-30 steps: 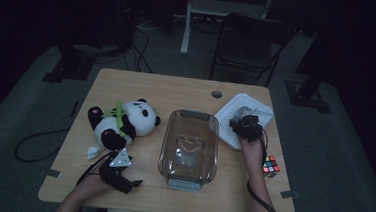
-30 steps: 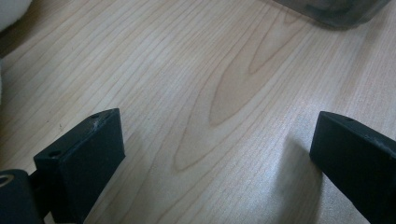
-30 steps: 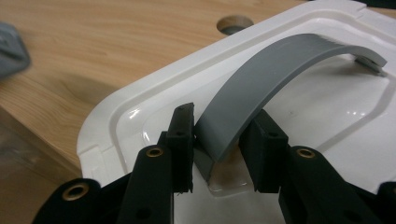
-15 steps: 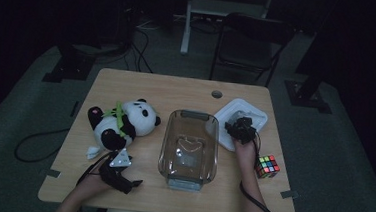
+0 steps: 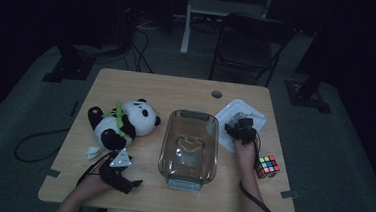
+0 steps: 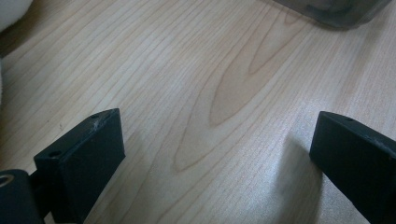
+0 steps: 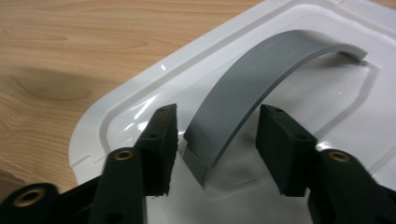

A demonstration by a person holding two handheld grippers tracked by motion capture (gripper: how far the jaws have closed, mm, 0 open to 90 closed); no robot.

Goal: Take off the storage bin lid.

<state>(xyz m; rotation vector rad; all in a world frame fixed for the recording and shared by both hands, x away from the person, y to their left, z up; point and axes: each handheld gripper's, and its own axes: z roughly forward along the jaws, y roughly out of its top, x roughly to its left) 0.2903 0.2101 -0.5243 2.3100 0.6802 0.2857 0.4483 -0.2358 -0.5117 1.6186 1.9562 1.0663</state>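
Note:
A white plastic lid [image 5: 249, 112] lies flat on the table at the right, with an arched grey handle [image 7: 261, 74] on top. My right gripper [image 5: 239, 128] is low over the lid [image 7: 140, 102], its jaws either side of the handle's near end. They have just been opening, and a gap shows on each side, so the right gripper [image 7: 217, 140] is open. My left gripper [image 5: 129, 181] rests near the table's front left. In the left gripper view it [image 6: 215, 149] stands wide open over bare wood.
A clear glass baking dish [image 5: 190, 115] sits mid-table, left of the lid. A stuffed panda [image 5: 124, 121] lies behind the left gripper. A colour cube [image 5: 267, 166] stands right of the right forearm. Beyond the table are a chair [image 5: 250, 45] and floor cables.
My right gripper has sunk a little onto the lid and shifted slightly left. The left hand, the dish, the panda and the cube have stayed put.

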